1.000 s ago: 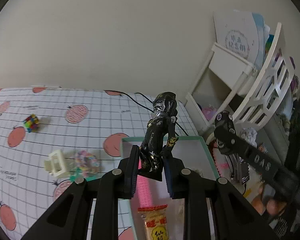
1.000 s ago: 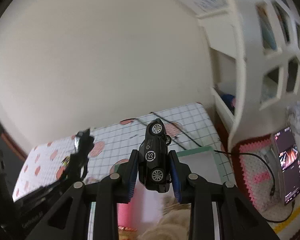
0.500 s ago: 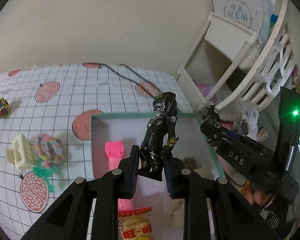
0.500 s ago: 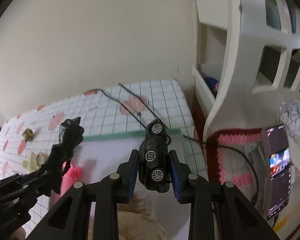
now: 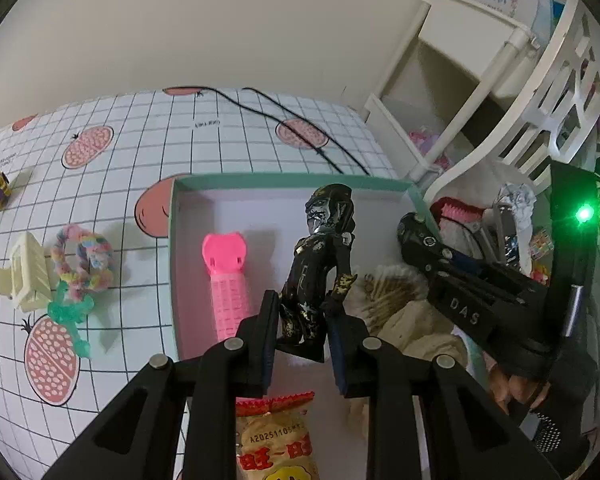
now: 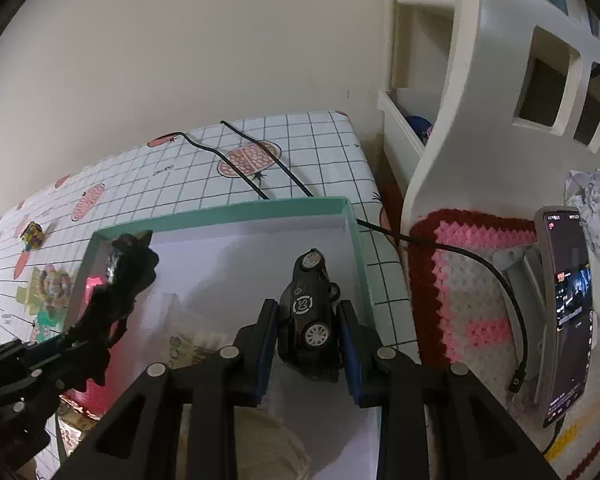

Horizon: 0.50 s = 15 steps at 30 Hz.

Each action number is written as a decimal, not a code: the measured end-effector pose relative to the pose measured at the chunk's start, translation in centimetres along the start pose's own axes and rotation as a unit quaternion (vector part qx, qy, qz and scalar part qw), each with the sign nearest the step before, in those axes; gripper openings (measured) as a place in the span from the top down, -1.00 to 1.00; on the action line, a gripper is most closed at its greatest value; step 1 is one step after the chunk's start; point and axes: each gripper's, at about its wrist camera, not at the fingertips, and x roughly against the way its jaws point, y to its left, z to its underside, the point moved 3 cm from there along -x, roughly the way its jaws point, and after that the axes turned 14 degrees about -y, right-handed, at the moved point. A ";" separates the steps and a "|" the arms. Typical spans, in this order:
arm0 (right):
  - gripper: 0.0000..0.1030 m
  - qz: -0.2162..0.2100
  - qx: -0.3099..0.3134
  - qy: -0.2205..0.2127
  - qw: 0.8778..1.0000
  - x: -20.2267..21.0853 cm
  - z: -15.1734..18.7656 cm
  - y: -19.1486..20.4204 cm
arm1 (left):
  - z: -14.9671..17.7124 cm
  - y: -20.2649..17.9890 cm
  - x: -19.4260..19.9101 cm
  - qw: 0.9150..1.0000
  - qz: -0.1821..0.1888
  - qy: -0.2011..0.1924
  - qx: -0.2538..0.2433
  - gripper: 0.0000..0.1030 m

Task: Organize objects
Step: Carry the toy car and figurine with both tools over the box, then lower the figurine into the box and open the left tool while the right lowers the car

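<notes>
Upright, figurine (image 5: pixel 320 268); toy car (image 6: pixel 310 312) nose-up.

Both grippers are matte black with silver screws and blue pads on the fingers (image 5: pixel 269 344). The right gripper (image 5: pixel 466 300), at the frame's right, carries white "DAS" lettering and a green light (image 5: pixel 584 213).

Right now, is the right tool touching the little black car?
Touching. The right wrist view shows the right tool with both blue pads pressed against the black car's sides.
</notes>
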 end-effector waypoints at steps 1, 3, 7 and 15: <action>0.38 0.000 -0.002 0.001 1.000 0.0 0.1 -0.2 | 0.2 0.0 -0.1 1.000 -0.001 0.003 -0.001 0.53; 0.39 -0.003 -0.005 0.000 1.000 0.2 0.2 -0.3 | 0.4 0.0 -0.3 1.000 -0.003 0.008 -0.002 0.53; 0.39 -0.002 -0.003 0.001 1.000 0.1 0.2 -0.3 | 0.8 -0.1 -0.7 1.000 -0.005 0.017 -0.004 0.53; 0.38 0.011 0.003 0.001 1.000 0.0 -0.4 -0.1 | 1.1 -0.2 -1.0 1.000 -0.006 0.029 -0.007 0.53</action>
